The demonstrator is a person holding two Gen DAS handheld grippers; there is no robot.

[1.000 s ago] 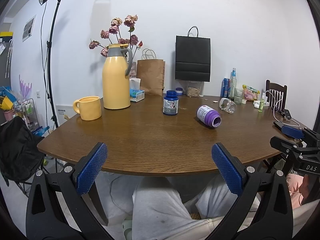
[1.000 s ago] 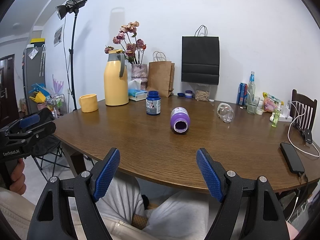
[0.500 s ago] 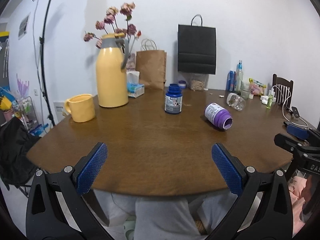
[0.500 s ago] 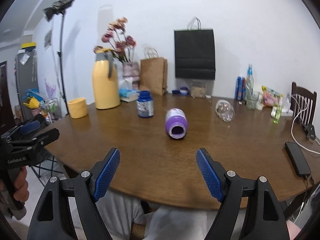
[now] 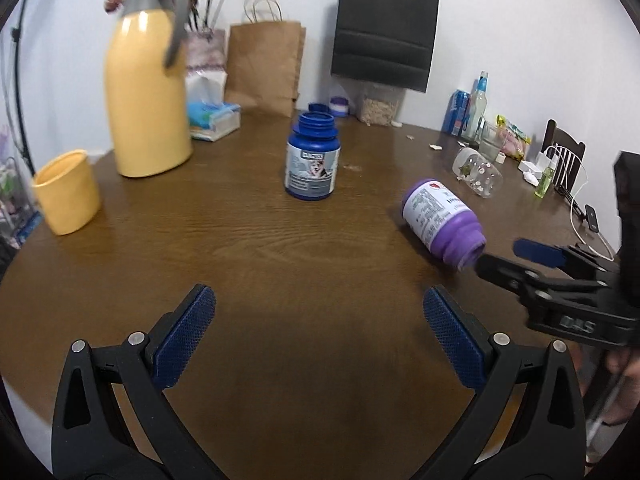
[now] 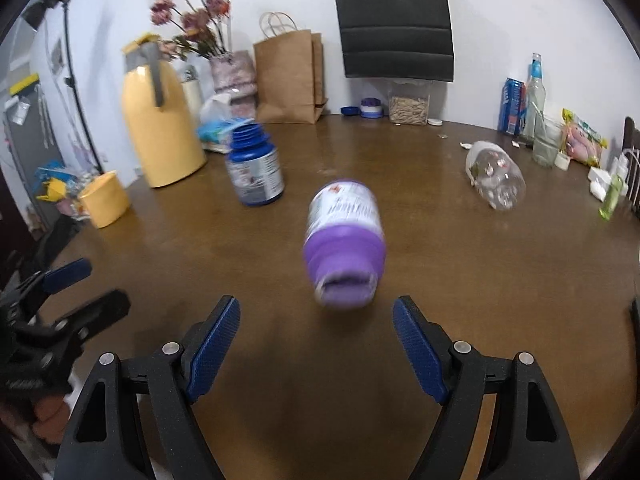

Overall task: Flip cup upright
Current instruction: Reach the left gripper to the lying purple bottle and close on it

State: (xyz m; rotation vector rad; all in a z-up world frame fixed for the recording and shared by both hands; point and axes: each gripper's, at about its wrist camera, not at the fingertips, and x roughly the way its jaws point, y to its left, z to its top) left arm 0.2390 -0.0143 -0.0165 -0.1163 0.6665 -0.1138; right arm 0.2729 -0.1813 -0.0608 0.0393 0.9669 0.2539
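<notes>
A purple bottle-shaped cup [image 6: 344, 240] lies on its side on the brown wooden table [image 6: 440, 272], open mouth toward me; it also shows in the left wrist view [image 5: 442, 222]. My right gripper [image 6: 316, 344] is open, just short of the cup's mouth, which sits slightly ahead between the fingers. In the left wrist view its fingers [image 5: 532, 256] reach the cup's mouth from the right. My left gripper [image 5: 320, 336] is open and empty over the table, left of the cup.
A blue jar [image 5: 313, 160] stands upright mid-table. A clear glass [image 6: 496, 180] lies on its side at the right. A yellow thermos [image 5: 146, 92], yellow mug [image 5: 66, 192], paper bags and bottles stand along the back.
Both grippers have moved forward over the table. The right gripper has closed in on the purple cup's mouth. The cup has not moved.
</notes>
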